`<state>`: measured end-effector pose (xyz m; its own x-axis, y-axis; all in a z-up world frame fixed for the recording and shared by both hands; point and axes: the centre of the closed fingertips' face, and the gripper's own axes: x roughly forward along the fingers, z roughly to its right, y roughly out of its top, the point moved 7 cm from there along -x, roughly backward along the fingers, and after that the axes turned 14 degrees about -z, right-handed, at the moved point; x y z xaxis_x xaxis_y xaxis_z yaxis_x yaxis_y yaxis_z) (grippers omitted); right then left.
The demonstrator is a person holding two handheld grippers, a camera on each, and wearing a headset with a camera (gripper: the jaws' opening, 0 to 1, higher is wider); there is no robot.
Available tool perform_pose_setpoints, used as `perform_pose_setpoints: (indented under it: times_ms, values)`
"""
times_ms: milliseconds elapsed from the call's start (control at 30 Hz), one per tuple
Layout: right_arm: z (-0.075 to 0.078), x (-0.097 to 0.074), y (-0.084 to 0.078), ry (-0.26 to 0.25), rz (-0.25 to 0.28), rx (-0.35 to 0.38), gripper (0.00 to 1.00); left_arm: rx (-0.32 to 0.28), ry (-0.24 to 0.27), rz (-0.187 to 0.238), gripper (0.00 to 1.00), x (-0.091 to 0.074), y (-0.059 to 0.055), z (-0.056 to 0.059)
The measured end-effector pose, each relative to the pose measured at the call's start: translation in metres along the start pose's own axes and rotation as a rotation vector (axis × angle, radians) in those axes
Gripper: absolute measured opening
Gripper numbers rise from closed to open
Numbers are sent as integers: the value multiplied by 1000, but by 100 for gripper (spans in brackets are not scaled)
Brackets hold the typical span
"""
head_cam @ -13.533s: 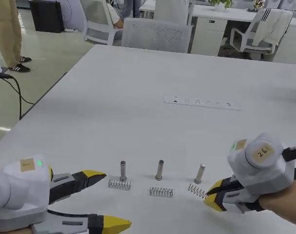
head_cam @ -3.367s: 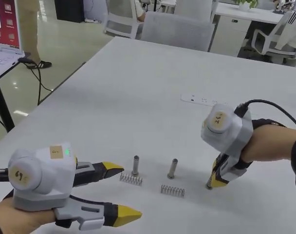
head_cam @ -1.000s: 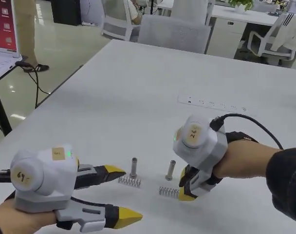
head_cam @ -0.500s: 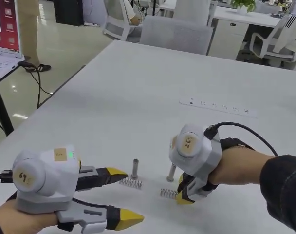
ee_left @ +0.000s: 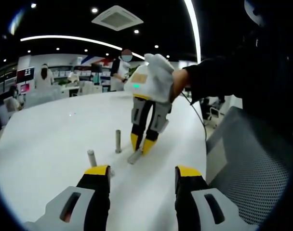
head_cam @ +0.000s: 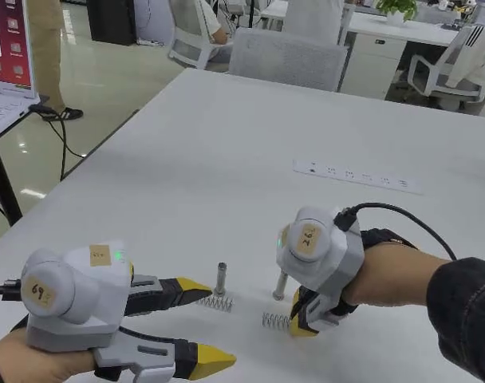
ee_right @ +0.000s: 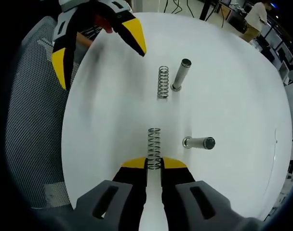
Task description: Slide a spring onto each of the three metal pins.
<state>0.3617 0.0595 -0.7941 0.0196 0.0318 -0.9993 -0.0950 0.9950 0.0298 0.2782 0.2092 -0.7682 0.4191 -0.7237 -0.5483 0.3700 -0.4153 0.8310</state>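
Two upright metal pins stand on the white table: the left pin (head_cam: 221, 278) (ee_right: 179, 74) and the middle pin (head_cam: 281, 285) (ee_right: 198, 143). A spring (head_cam: 214, 302) (ee_right: 163, 82) lies in front of the left pin. The middle spring (head_cam: 274, 321) (ee_right: 154, 142) lies flat in front of the middle pin, and my right gripper (head_cam: 302, 321) (ee_right: 153, 164) is shut on its right end. The right gripper's body hides the table to its right. My left gripper (head_cam: 204, 323) (ee_left: 142, 172) hovers open, left of the left spring, holding nothing.
A white power strip (head_cam: 358, 176) lies farther back on the table (head_cam: 226, 159). A grey office chair (head_cam: 286, 56) stands behind the far edge. A laptop (head_cam: 3, 48) sits on a side desk to the left. The right gripper's cable (head_cam: 402, 215) loops over the hand.
My right gripper moved left from the right pin to the middle spring, dropped to the table and closed on its end. The left gripper barely moved.
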Motion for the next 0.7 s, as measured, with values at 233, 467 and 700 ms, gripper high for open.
perform_pose_setpoints:
  times_ms: [233,467,700]
  values:
    - [-9,-18,0,-1,13,-25,7,26,-21,-15,47,3,4,1]
    - [-17,-40,6,6,62,-34,7,36,-45,-16,45,7,10,2]
    - [-31,-49,11,8,78,-66,7,66,-70,-24,41,12,15,6]
